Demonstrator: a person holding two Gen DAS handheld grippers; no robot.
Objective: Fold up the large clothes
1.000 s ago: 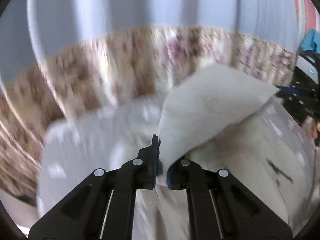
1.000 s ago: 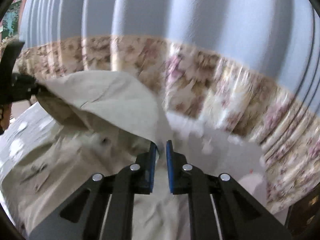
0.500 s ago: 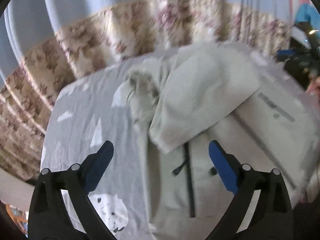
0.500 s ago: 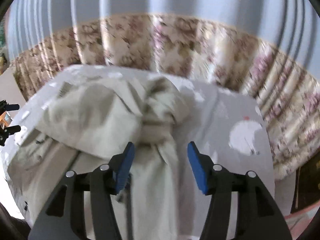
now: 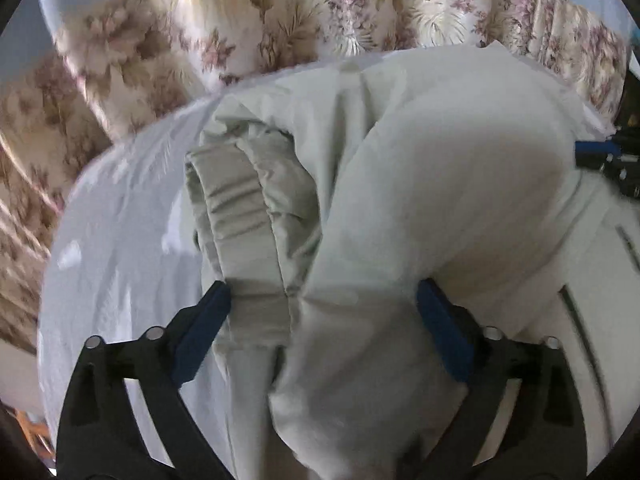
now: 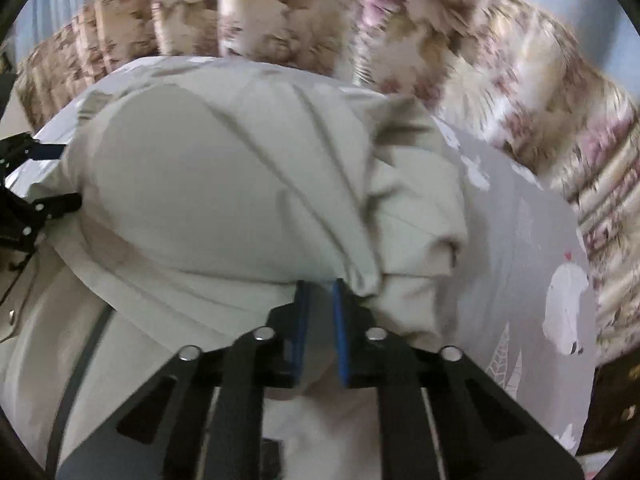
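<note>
A pale printed bedsheet (image 6: 520,216) covers the surface, with a cream jacket (image 5: 440,184) bunched on it

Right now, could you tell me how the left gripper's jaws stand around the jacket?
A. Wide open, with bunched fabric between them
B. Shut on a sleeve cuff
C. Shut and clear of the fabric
A: the left gripper has its blue pads far apart, with the bunched jacket between them.

Across the top of your frame hangs a floral curtain (image 5: 320,12); a grey printed bedsheet (image 6: 532,248) fills the right.
</note>
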